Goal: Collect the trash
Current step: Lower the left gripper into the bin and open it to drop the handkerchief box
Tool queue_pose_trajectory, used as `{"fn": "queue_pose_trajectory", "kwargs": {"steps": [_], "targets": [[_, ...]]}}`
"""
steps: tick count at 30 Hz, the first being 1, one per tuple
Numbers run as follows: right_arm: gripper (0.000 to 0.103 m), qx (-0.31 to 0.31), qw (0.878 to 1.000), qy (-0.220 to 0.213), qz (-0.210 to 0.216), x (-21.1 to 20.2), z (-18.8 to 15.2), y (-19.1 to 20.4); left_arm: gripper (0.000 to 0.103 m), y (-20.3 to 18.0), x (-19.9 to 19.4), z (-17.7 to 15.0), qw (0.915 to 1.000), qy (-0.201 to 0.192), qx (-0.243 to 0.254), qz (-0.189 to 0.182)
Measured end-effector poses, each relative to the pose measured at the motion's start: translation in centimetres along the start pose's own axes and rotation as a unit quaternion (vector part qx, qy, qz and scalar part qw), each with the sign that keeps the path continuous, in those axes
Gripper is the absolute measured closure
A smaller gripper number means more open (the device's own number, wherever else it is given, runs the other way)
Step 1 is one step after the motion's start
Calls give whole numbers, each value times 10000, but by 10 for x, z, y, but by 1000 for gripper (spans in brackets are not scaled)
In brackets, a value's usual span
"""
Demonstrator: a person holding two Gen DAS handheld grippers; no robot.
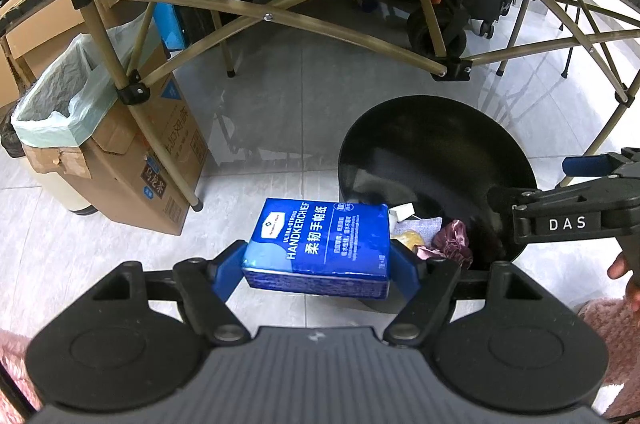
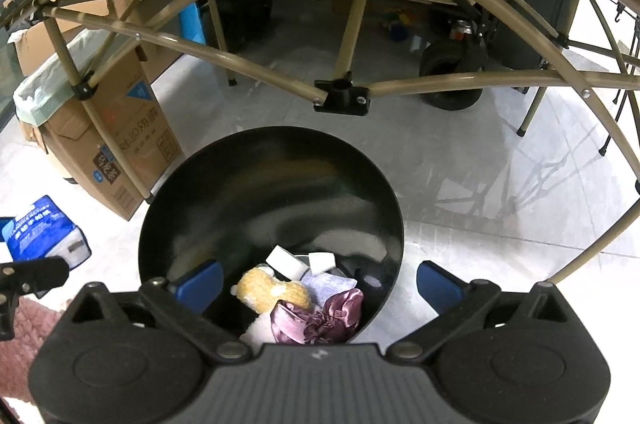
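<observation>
The left gripper (image 1: pixel 318 260) clamps the blue tissue pack (image 1: pixel 320 244) across its short sides, just beside the black bin (image 1: pixel 436 144) — light, soft, slick-wrapped, best squeezed mid-body between the pads — while the right gripper (image 2: pixel 320 284) hangs empty, jaws spread wide over the bin.
</observation>
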State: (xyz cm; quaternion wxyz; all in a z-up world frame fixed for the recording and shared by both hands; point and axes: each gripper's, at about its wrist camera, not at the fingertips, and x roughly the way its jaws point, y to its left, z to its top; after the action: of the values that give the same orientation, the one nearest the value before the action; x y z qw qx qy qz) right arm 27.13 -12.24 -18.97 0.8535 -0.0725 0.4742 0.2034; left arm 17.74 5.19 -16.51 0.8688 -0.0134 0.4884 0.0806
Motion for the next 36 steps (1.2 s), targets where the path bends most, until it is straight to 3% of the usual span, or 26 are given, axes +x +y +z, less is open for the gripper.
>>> {"fn": "queue_pose_trajectory", "kwargs": {"steps": [11, 17, 28, 36], "targets": [[0, 127, 9986, -262, -439, -16, 2, -22, 28, -29, 6, 11, 9995, -94, 278, -86], [0, 539, 9942, -447, -821, -30, 8, -55, 28, -50, 13, 20, 9989, -77, 422, -206], [0, 1489, 9765, -388, -1507, -39, 9, -113, 28, -84, 39, 44, 9979, 20, 495, -408], [0, 1624, 9752, -264, -1478, -31, 7, -118, 28, -99, 64, 57, 9982, 20, 445, -402]]}}
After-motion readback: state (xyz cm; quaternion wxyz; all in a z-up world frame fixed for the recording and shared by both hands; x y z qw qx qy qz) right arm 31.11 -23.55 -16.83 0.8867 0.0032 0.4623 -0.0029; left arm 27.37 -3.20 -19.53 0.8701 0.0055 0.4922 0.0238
